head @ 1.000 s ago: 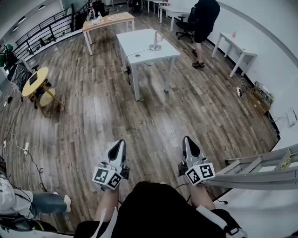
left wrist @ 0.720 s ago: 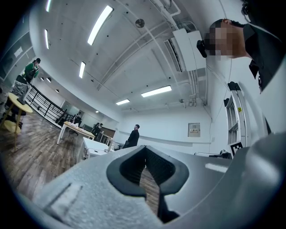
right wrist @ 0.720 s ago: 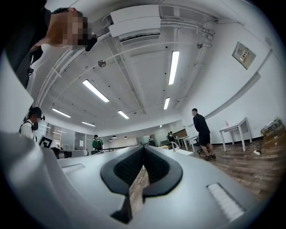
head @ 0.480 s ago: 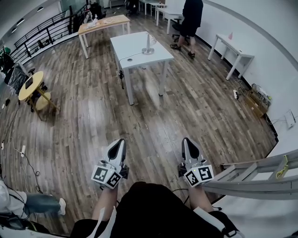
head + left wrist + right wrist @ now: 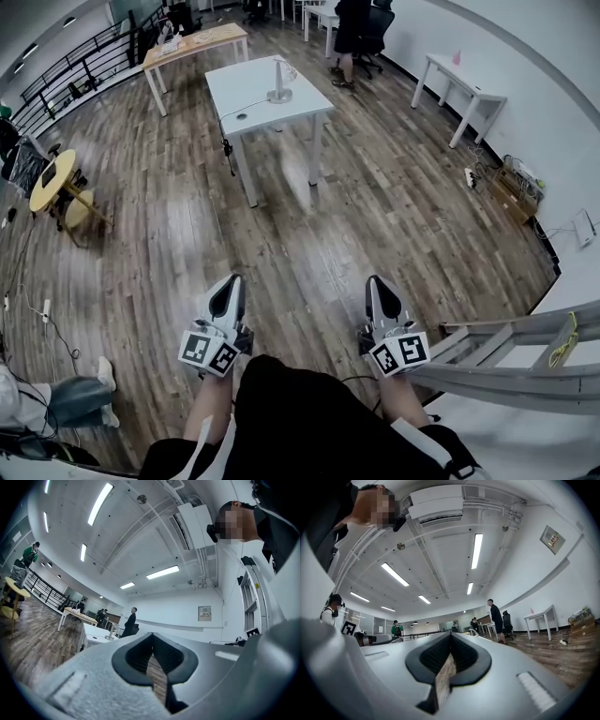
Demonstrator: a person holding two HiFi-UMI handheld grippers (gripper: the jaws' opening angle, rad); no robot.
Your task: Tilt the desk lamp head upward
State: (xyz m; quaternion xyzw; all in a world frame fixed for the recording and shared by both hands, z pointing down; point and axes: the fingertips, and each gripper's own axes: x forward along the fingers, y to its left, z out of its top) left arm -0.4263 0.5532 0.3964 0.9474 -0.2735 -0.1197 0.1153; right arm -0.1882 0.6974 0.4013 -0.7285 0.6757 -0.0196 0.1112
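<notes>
The desk lamp (image 5: 279,84) stands on the white table (image 5: 302,108) at the far side of the room, well apart from both claws. The step in hand therefore looks like the approach, with the tilt not yet begun. To do it well, come round to the near edge of the table and face the lamp squarely. Open 1 claw before reaching. Take the head rather than the stem, and lift it gently so the base does not slide or tip. The other claw could steady the base. The cable hanging off the table's left edge is best kept clear of.

The left claw (image 5: 229,285) and the right claw (image 5: 377,283) are both closed to a thin slit. They hold and touch nothing, and only floor shows through the 2 gaps.
</notes>
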